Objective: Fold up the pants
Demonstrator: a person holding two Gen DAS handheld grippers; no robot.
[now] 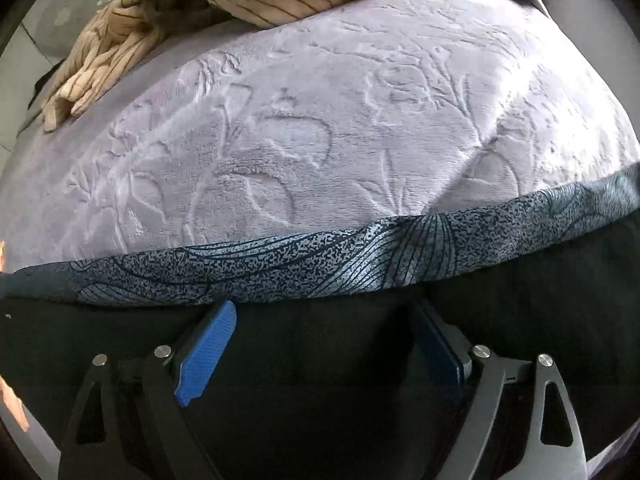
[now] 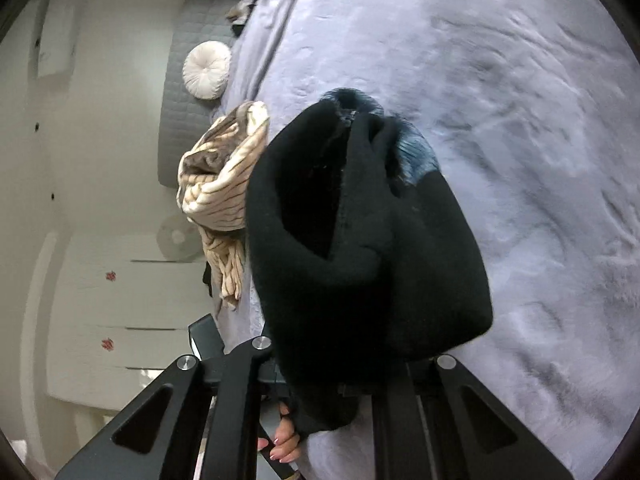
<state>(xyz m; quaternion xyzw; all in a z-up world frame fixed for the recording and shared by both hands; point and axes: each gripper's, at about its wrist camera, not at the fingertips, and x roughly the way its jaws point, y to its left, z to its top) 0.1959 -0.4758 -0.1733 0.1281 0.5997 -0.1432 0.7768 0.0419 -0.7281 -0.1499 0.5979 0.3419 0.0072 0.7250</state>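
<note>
Open blanket (image 1: 320, 120); striped cloth (image 1: 120, 52) far-left.

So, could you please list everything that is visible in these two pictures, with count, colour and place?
pants: one, black with a blue-grey patterned band, bunched at the right gripper, also lying under the left gripper
blanket: one, pale lilac with embossed leaves, covers the bed
striped cloth: one heap, cream with brown stripes, at the bed's edge
round cushion: one, white, against the headboard
headboard: one, grey quilted, at the bed's end
left gripper: one, black with blue pads, open above the pants
right gripper: one, black, shut on the pants
hand: one, below the right gripper
</note>
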